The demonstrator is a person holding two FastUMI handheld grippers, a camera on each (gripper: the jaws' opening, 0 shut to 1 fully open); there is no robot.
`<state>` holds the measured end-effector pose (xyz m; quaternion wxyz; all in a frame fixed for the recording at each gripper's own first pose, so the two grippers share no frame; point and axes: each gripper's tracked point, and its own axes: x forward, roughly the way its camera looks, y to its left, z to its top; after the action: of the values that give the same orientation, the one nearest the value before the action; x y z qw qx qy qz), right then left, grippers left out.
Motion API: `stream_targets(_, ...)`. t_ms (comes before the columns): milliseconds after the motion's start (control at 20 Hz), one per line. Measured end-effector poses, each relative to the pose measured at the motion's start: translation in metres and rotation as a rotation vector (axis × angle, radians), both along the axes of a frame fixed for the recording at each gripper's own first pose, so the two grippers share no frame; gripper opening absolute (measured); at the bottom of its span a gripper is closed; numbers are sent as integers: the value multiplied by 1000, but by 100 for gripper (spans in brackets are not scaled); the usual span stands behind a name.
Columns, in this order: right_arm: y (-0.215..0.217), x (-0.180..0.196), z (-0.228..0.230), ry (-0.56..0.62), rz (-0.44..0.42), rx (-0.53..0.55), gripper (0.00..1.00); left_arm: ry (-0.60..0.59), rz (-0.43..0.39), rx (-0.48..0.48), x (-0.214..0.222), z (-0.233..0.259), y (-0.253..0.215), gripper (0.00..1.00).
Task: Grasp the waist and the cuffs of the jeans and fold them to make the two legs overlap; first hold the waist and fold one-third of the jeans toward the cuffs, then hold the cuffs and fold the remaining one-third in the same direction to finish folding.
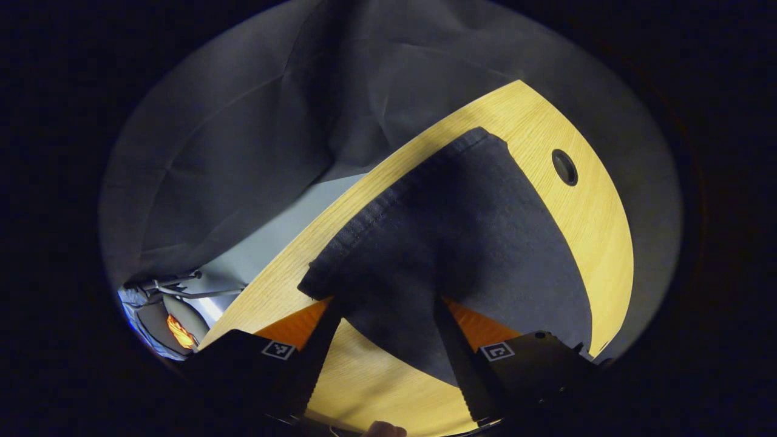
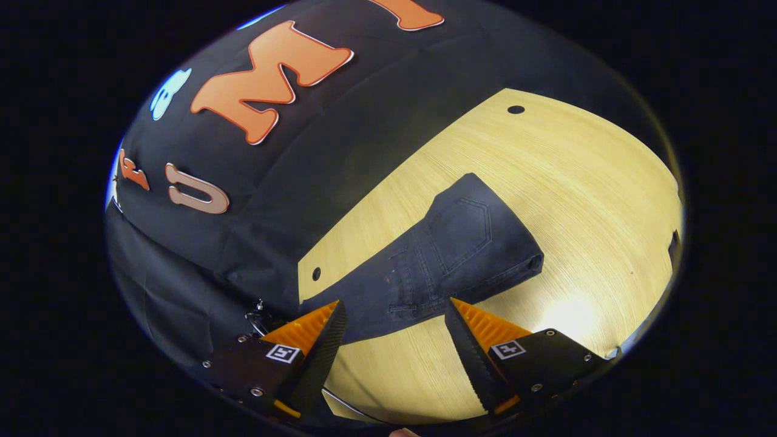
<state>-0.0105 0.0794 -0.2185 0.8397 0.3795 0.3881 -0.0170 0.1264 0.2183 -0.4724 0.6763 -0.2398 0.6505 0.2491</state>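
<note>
Dark jeans (image 1: 461,230) lie flat on the light wooden table (image 1: 583,212). In the left gripper view a stitched hem (image 1: 388,200) runs along the table's left edge. My left gripper (image 1: 384,303) is open, its two fingers set either side of the near corner of the cloth without pressing on it. In the right gripper view the jeans (image 2: 425,267) show a back pocket (image 2: 464,233) and lie folded lengthwise. My right gripper (image 2: 394,303) is open just short of the cloth's near edge, low over the table (image 2: 576,182).
A round cable hole (image 1: 564,167) sits in the table beyond the jeans; two more holes (image 2: 515,110) (image 2: 316,274) mark the far edge. The table edge drops to the floor, with cables and an orange object (image 1: 179,331). Dark booth cloth (image 2: 340,152) hangs close behind.
</note>
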Motion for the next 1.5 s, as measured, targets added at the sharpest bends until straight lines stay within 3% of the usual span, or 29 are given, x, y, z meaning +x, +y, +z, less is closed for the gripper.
stream_targets(250, -6, 15, 5, -37, 24, 56, 99, -74, -65, 61, 5, 0, -1, 95)
stream_targets(400, -19, 22, 4, -50, 41, 27, 98, -116, -29, 100, 5, -2, 0, 95)
stream_targets(500, -28, 24, 7, -60, 45, 34, 98, -162, -7, 120, 8, 3, -3, 88)
stream_targets(650, -46, 24, 6, -56, 33, 46, 99, -247, 65, 108, 17, -2, -9, 36)
stream_targets(700, -52, 26, 6, -60, 29, 49, 98, -252, 52, 106, 15, 1, -7, 19)
stream_targets(800, -65, 24, 3, -56, 21, 53, 99, -256, 3, 77, 14, 4, -9, 18)
stream_targets(850, -71, 24, -1, -48, 16, 53, 99, -265, -10, 71, 14, 12, -8, 4)
stream_targets(1050, -80, 24, -15, -19, 24, 62, 98, -399, 38, 12, 30, 25, -13, 4)
stream_targets(1200, -81, 29, -21, -4, 28, 83, 98, -483, 30, 8, 27, 59, -19, 4)
stream_targets(1500, -78, 35, -26, 16, 51, 122, 98, -602, -89, 4, 40, 110, -57, 4)
